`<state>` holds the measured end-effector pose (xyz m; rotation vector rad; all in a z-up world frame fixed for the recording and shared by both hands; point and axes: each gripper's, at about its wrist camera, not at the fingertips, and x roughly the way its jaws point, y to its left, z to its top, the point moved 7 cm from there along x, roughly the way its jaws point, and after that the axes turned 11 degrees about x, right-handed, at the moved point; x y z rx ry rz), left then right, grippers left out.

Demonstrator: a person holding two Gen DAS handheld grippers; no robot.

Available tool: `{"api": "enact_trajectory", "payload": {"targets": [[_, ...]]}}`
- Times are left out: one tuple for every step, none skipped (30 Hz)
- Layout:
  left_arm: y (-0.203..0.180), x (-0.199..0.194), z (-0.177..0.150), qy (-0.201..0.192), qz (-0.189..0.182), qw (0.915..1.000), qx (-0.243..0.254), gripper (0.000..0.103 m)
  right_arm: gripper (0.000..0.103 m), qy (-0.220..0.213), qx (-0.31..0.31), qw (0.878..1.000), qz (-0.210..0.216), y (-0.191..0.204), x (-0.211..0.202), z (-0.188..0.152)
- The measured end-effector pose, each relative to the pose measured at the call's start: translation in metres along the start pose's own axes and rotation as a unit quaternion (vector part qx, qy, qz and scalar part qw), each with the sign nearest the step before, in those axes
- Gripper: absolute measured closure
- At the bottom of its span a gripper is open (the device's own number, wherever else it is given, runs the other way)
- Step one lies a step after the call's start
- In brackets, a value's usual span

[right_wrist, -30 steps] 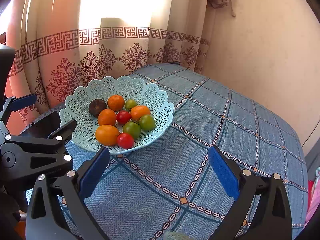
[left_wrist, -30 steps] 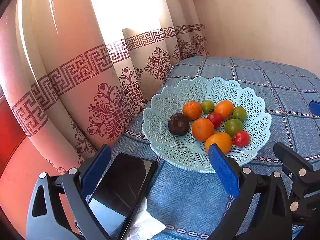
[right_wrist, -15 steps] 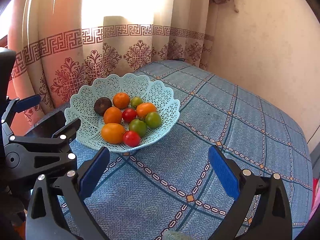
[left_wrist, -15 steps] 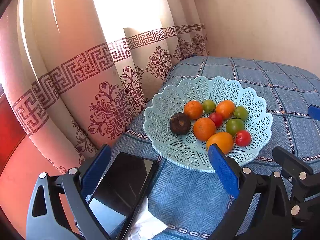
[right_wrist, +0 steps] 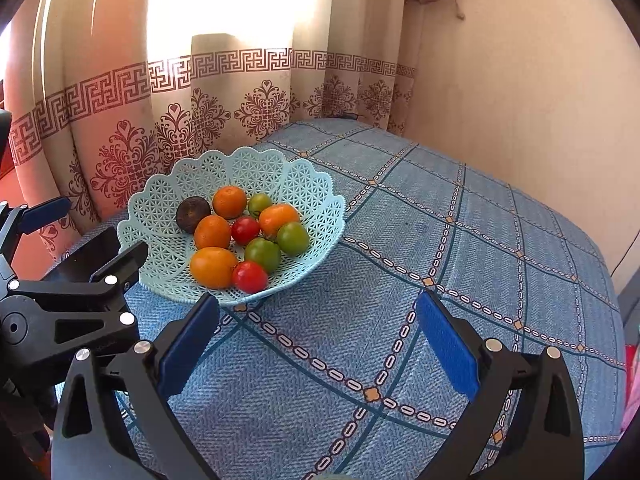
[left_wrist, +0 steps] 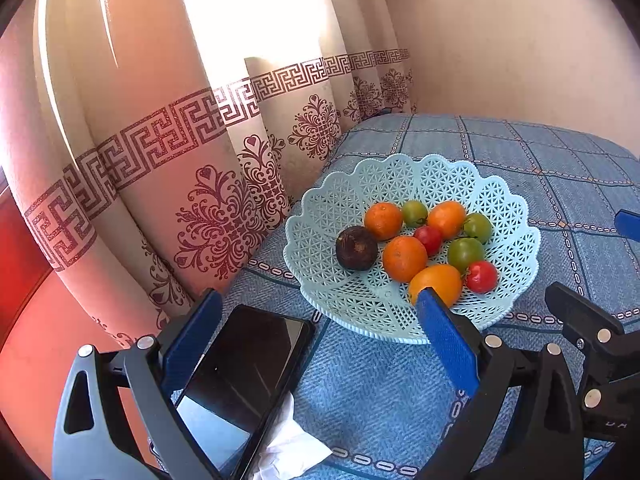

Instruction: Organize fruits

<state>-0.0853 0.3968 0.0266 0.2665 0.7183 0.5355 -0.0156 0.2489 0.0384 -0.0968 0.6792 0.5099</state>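
Strong daylight comes through the curtain (right_wrist: 224,12) and overexposes it — sharp pictures, edges bent by fisheye.

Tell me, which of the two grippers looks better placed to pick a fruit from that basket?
Probably the left gripper: open, with the basket just ahead. The right gripper, also open, faces bare tablecloth.

A pale blue latticed plastic basket (right_wrist: 304,192) sits on the blue checked tablecloth (right_wrist: 460,264), ahead and left of the right gripper (right_wrist: 316,340), ahead and right of the left gripper (left_wrist: 316,340). In it lie round orange, green and red fruits (right_wrist: 256,236), a dark brown fruit (right_wrist: 193,209) leftmost. A black flat phone (left_wrist: 244,376) lies between the left gripper's fingers, a white crumpled tissue (left_wrist: 292,448) beside it. Patterned cream curtains (right_wrist: 224,92) hang behind the basket.
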Motion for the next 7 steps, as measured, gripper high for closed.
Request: {"api": "enact_trajectory", "payload": {"targets": [[0.000,-0.001,0.001,-0.001,-0.001,1.0000,0.000,0.004,0.005,0.003,0.003,1.000,-0.003,-0.002,0.001,0.000],[-0.001,-0.002,0.001,-0.001,-0.002,1.0000,0.000,0.004,0.005,0.004,0.006,1.000,-0.008,-0.005,0.001,-0.001],[-0.003,-0.004,0.002,-0.003,-0.004,1.0000,0.000,0.004,0.005,0.004,0.007,1.000,-0.015,-0.009,0.001,-0.001],[-0.004,-0.005,0.004,-0.004,-0.006,1.0000,0.001,0.004,0.005,0.005,0.010,1.000,-0.023,-0.013,0.001,-0.002],[-0.006,-0.006,0.006,-0.007,-0.009,0.9999,0.003,0.004,0.005,0.005,0.012,0.999,-0.032,-0.019,0.000,-0.003],[-0.010,-0.008,0.008,-0.009,-0.013,0.9999,0.006,0.004,0.005,0.005,0.017,0.999,-0.042,-0.026,-0.001,-0.003],[-0.013,-0.010,0.010,-0.012,-0.017,0.9997,0.009,0.004,0.005,0.005,0.024,0.998,-0.052,-0.036,-0.002,-0.004]]}}
